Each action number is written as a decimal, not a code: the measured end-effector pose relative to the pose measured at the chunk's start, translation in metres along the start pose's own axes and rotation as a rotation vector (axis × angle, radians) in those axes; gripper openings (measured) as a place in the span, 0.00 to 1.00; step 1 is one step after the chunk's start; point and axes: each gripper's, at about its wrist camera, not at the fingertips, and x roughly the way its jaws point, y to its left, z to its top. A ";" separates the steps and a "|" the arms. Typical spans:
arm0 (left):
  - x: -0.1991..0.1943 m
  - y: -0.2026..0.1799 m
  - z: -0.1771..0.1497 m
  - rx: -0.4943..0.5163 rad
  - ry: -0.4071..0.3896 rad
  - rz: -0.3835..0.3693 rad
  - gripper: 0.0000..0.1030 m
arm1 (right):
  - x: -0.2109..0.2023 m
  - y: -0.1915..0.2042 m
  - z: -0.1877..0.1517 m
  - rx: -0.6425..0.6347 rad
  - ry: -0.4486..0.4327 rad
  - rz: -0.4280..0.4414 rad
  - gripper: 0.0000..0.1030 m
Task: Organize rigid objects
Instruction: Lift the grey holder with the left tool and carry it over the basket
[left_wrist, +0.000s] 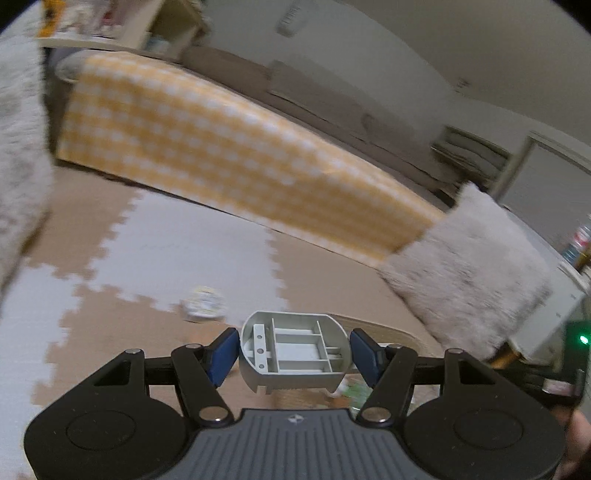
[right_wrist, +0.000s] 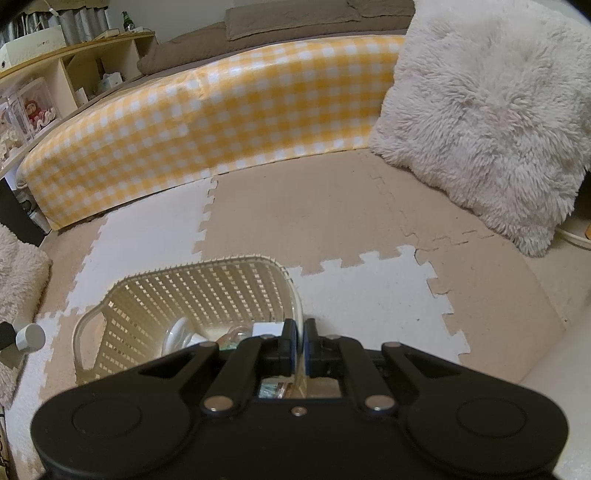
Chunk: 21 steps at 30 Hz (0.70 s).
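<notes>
Left wrist view: the left gripper occupied the lower centre of the frame, its blue pads pressed against both sides of a grey tray, which it grasped. The tray's ribbed, compartmented face was turned toward the camera, and it was held above the foam mat. A small round white item, blurred, lay on the mat just left of and above the tray in the frame. A yellow checked cover ran diagonally from upper left to right of centre, with a fluffy cushion at its right end. The whole view was tilted and motion-blurred.

Right wrist view: the right gripper sat at lower centre, its jaws drawn nearly together around the rim of a cream lattice basket, which stood on the mat at lower left of centre. Whether the pads actually gripped the rim could not be told. Inside the basket lay a clear round item and a white box, partly hidden by the gripper. The checked cover crossed the upper half of the frame; a large fluffy cushion filled the upper right. A shelf stood at upper left.
</notes>
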 end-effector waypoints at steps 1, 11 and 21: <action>0.003 -0.008 -0.002 0.011 0.011 -0.016 0.64 | 0.000 0.000 0.000 0.000 0.000 0.000 0.05; 0.034 -0.057 -0.020 0.074 0.093 -0.051 0.64 | 0.000 0.000 0.000 0.000 0.000 0.001 0.05; 0.077 -0.096 -0.030 0.235 0.181 0.018 0.64 | 0.001 0.001 -0.001 0.001 0.000 0.002 0.05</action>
